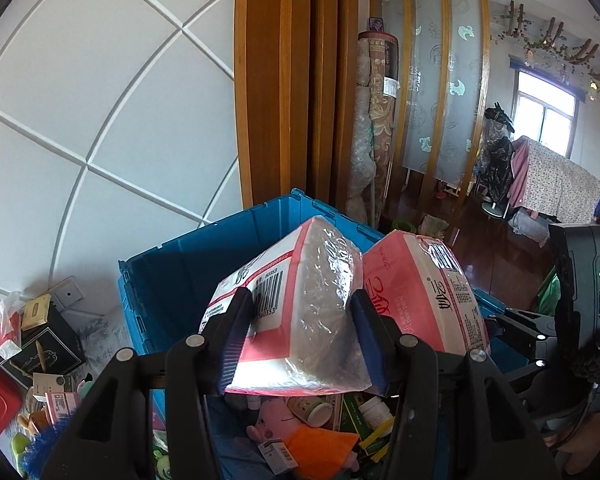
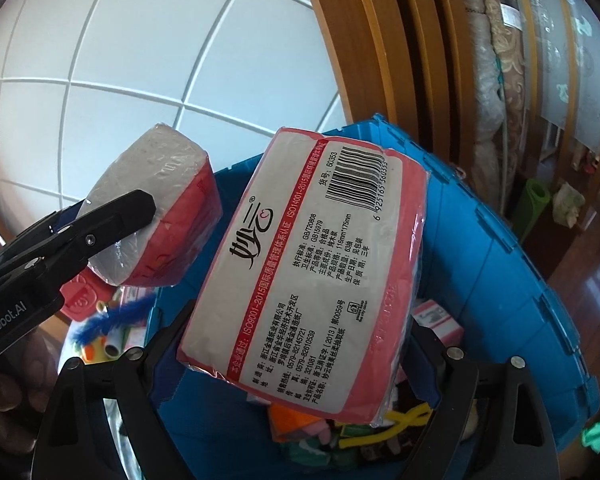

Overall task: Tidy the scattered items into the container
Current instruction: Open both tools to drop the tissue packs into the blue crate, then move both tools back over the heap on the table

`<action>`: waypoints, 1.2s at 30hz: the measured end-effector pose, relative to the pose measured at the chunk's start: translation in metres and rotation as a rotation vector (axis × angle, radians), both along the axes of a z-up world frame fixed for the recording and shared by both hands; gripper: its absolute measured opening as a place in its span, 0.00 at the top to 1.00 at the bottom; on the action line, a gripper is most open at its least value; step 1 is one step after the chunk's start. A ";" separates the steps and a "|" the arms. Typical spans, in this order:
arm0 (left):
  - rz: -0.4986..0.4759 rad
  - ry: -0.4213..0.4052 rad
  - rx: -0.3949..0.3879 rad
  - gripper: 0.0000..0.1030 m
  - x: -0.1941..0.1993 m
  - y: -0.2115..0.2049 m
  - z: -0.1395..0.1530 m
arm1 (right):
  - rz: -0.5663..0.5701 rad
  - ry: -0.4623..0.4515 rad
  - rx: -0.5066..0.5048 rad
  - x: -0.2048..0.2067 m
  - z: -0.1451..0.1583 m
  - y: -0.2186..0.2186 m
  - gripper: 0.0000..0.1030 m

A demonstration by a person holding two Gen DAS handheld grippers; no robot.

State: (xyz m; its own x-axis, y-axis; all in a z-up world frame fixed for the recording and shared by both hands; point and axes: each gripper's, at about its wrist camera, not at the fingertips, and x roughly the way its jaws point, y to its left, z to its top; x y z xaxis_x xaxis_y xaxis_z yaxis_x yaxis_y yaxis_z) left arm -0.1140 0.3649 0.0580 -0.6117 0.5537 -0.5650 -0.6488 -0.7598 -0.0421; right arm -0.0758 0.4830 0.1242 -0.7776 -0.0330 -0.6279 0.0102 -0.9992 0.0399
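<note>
Left gripper (image 1: 300, 320) clamps one pink tissue pack (image 1: 296, 304) above the blue container (image 1: 172, 264); right gripper (image 2: 300, 360) appears clamped on a second tissue pack (image 2: 304, 268), its fingertips hidden, also over the container, packs just beside each other

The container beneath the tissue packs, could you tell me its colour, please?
Blue container, clearest in the right wrist view.
</note>
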 end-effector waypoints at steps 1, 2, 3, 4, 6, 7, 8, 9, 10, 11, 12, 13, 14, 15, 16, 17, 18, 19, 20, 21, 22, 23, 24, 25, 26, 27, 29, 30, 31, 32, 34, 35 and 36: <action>0.011 -0.011 0.008 0.45 -0.006 0.002 0.001 | -0.004 0.007 0.000 -0.003 0.002 0.003 0.10; 0.034 -0.020 0.000 0.29 -0.013 0.004 0.002 | -0.011 0.014 -0.001 -0.007 0.003 0.007 0.09; 0.060 -0.031 -0.012 0.18 -0.020 0.006 0.001 | -0.016 0.020 -0.001 -0.011 0.005 0.010 0.05; 0.077 -0.042 -0.013 0.04 -0.025 0.006 0.001 | -0.022 0.029 -0.004 -0.013 0.007 0.012 0.00; 0.091 -0.051 -0.008 0.04 -0.029 0.002 0.000 | -0.031 0.040 -0.001 -0.014 0.010 0.016 0.00; 0.096 -0.050 -0.014 0.04 -0.029 0.000 -0.002 | -0.028 0.043 -0.003 -0.014 0.011 0.017 0.00; 0.101 -0.052 -0.023 0.04 -0.029 -0.002 -0.004 | -0.027 0.045 -0.002 -0.012 0.011 0.018 0.00; 0.106 -0.061 -0.030 0.04 -0.029 -0.005 -0.008 | -0.027 0.043 -0.001 -0.011 0.010 0.019 0.00; 0.109 -0.075 -0.033 0.04 -0.029 -0.008 -0.011 | -0.026 0.038 -0.004 -0.011 0.009 0.020 0.00; 0.110 -0.088 -0.032 0.04 -0.030 -0.010 -0.014 | -0.025 0.032 -0.008 -0.011 0.008 0.021 0.00; 0.113 -0.098 -0.031 0.04 -0.029 -0.013 -0.017 | -0.024 0.027 -0.010 -0.010 0.006 0.021 0.00; 0.116 -0.106 -0.029 0.04 -0.028 -0.016 -0.019 | -0.023 0.024 -0.012 -0.009 0.005 0.021 0.00; 0.115 -0.109 -0.028 0.04 -0.026 -0.019 -0.020 | -0.019 0.022 -0.014 -0.008 0.004 0.020 0.00; 0.116 -0.107 -0.030 0.04 -0.024 -0.021 -0.020 | -0.016 0.019 -0.016 -0.008 0.003 0.019 0.00; 0.121 -0.104 -0.032 0.04 -0.022 -0.024 -0.021 | -0.014 0.017 -0.018 -0.008 0.003 0.018 0.00; 0.125 -0.105 -0.032 0.04 -0.021 -0.027 -0.021 | -0.009 0.017 -0.019 -0.008 0.003 0.016 0.00; 0.129 -0.107 -0.030 0.04 -0.019 -0.031 -0.021 | -0.004 0.019 -0.021 -0.007 0.003 0.014 0.00; 0.133 -0.108 -0.028 0.04 -0.017 -0.035 -0.021 | 0.001 0.022 -0.023 -0.007 0.003 0.011 0.00; 0.139 -0.106 -0.027 0.04 -0.014 -0.039 -0.021 | 0.008 0.023 -0.024 -0.006 0.004 0.009 0.00; 0.147 -0.103 -0.028 0.04 -0.011 -0.044 -0.021 | 0.015 0.026 -0.024 -0.006 0.004 0.005 0.00; 0.157 -0.100 -0.030 0.04 -0.009 -0.050 -0.021 | 0.024 0.029 -0.024 -0.006 0.004 0.002 0.00; 0.168 -0.101 -0.029 0.04 -0.008 -0.056 -0.021 | 0.033 0.030 -0.024 -0.006 0.005 -0.003 0.00; 0.180 -0.103 -0.026 0.04 -0.007 -0.062 -0.021 | 0.044 0.029 -0.024 -0.007 0.004 -0.008 0.00; 0.193 -0.105 -0.026 0.04 -0.004 -0.069 -0.022 | 0.056 0.029 -0.024 -0.007 0.004 -0.014 0.00; 0.205 -0.106 -0.027 0.04 -0.001 -0.075 -0.022 | 0.070 0.031 -0.023 -0.006 0.004 -0.020 0.00; 0.217 -0.105 -0.030 0.04 0.002 -0.083 -0.023 | 0.085 0.034 -0.020 -0.005 0.004 -0.027 0.00; 0.242 -0.107 -0.038 0.04 0.011 -0.100 -0.028 | 0.118 0.037 -0.019 -0.002 0.003 -0.041 0.00; 0.254 -0.110 -0.042 0.04 0.016 -0.109 -0.031 | 0.134 0.039 -0.019 0.000 0.002 -0.049 0.00; 0.267 -0.115 -0.047 0.04 0.020 -0.119 -0.036 | 0.149 0.041 -0.016 0.002 0.001 -0.057 0.00; 0.280 -0.122 -0.049 0.04 0.025 -0.130 -0.041 | 0.163 0.040 -0.011 0.004 -0.001 -0.066 0.00; 0.304 -0.135 -0.052 0.04 0.034 -0.153 -0.051 | 0.190 0.035 -0.002 0.008 -0.006 -0.083 0.00; 0.319 -0.141 -0.055 0.04 0.039 -0.165 -0.057 | 0.203 0.030 0.004 0.009 -0.009 -0.093 0.00; 0.331 -0.149 -0.056 0.04 0.044 -0.177 -0.063 | 0.218 0.023 0.011 0.011 -0.013 -0.103 0.00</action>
